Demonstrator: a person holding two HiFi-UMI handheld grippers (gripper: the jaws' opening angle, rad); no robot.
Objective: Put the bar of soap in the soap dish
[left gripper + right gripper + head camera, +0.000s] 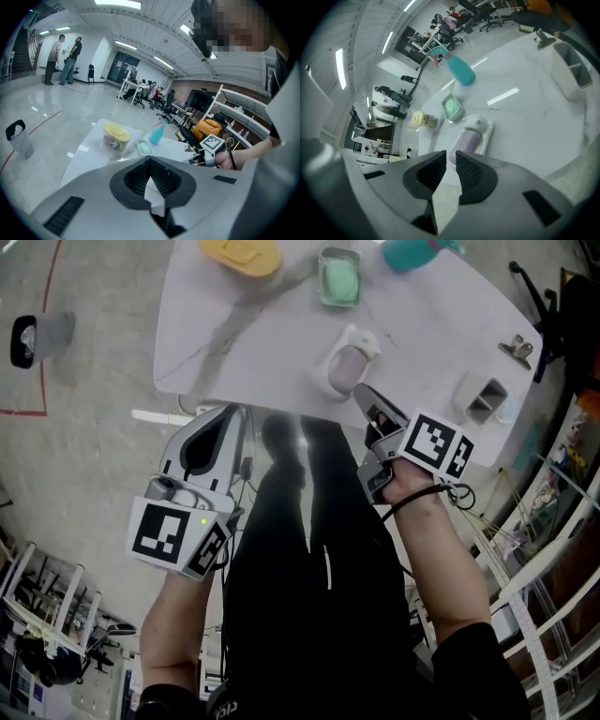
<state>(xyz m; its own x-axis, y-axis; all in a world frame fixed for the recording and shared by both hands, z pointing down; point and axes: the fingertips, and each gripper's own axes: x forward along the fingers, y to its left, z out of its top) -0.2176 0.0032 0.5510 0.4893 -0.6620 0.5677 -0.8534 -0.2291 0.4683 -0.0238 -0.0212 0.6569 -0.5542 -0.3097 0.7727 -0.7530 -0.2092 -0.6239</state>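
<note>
A lavender bar of soap (345, 368) (465, 143) lies in a white soap dish (363, 337) (488, 132) near the front edge of the white marble table (281, 343). My right gripper (364, 399) (450, 157) hangs just in front of the soap, apart from it. Its jaws stand a narrow gap apart with nothing between them. My left gripper (230, 411) (150, 158) is off the table's front edge, to the left. Its pads meet at the tips and it holds nothing.
A green soap in a clear tray (338, 277) (452, 107), a yellow-lidded container (242, 254) (116, 136) and a teal spray bottle (412, 251) (459, 70) stand at the back. A white organiser (483, 397) and a binder clip (517, 348) are at the right.
</note>
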